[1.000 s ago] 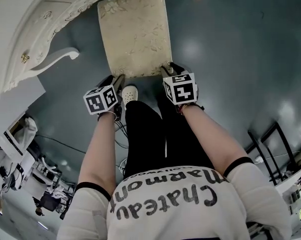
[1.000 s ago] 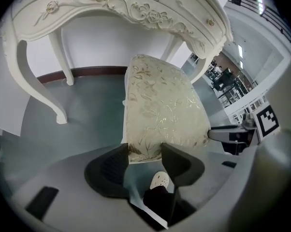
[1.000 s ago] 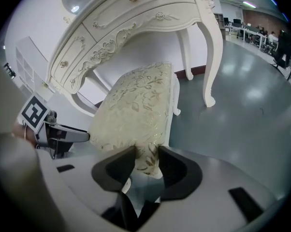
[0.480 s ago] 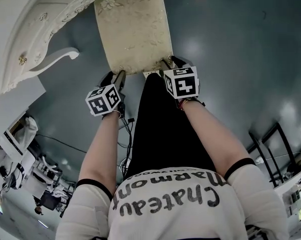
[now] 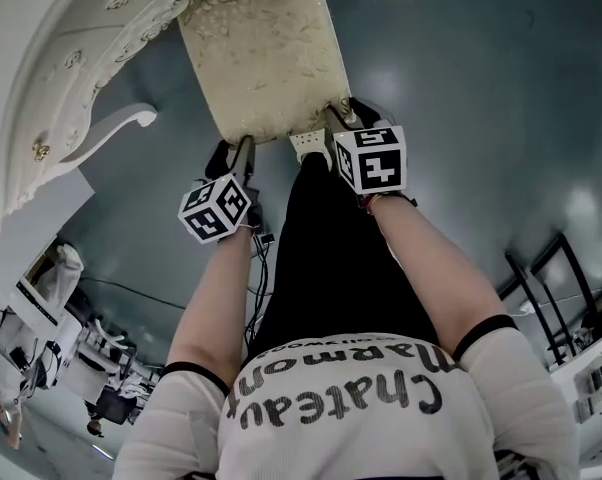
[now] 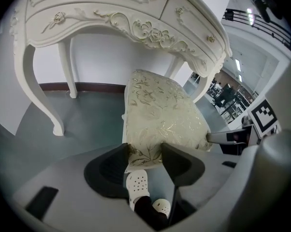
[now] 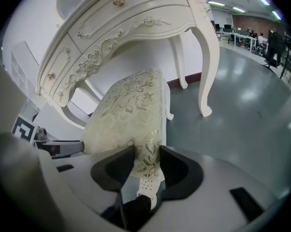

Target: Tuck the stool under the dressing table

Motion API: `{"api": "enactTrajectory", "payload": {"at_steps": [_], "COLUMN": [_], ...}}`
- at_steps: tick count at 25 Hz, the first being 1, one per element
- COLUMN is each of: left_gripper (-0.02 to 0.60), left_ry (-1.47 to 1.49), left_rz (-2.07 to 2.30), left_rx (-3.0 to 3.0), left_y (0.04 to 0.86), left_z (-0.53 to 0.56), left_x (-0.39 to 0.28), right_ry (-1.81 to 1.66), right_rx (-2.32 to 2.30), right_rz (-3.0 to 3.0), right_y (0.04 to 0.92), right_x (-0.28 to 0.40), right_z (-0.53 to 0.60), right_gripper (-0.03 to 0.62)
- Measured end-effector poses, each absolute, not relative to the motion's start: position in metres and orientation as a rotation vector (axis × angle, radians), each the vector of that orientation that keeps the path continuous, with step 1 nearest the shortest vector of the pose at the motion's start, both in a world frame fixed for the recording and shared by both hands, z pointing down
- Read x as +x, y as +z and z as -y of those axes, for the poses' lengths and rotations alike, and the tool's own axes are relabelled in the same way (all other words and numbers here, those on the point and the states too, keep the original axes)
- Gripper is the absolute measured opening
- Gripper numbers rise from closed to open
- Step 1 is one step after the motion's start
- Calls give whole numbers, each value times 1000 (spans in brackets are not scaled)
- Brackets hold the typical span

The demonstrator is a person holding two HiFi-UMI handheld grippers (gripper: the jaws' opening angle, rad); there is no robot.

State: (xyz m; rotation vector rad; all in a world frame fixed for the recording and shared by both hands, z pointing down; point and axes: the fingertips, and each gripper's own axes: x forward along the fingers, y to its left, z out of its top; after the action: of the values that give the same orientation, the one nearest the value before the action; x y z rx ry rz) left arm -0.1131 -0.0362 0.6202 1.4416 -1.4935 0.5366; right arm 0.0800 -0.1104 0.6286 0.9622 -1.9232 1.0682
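Note:
The stool has a cream cushion with a gold leaf pattern, and its far end reaches under the front edge of the white carved dressing table. My left gripper is shut on the cushion's near left corner. On the near right corner sits my right gripper; its jaws are opening, with the cushion edge still between the pads and touching them. In both gripper views the stool stands between the curved legs of the table.
A curved table leg stands left of the stool, another to its right. The person's white shoe is just behind the stool. Cables lie on the grey floor, and a black rack stands at the right.
The stool has slid away from the person and further under the dressing table's edge. Both grippers moved forward with it, and the person stepped in behind.

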Motion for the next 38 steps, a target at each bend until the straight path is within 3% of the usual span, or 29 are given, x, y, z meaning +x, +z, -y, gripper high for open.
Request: {"api": "enactTrajectory", "payload": {"at_steps": [38], "left_gripper": [235], "left_ry": [381], "left_rz": [1628], "left_rx": [1480], "left_y": [619], "left_z": [146], "left_x": [-162], "right_ry": [908], "right_rx": [974], "right_rz": [2095], "right_y": [626], "right_x": [26], "right_z": [232], "right_gripper": [179]}}
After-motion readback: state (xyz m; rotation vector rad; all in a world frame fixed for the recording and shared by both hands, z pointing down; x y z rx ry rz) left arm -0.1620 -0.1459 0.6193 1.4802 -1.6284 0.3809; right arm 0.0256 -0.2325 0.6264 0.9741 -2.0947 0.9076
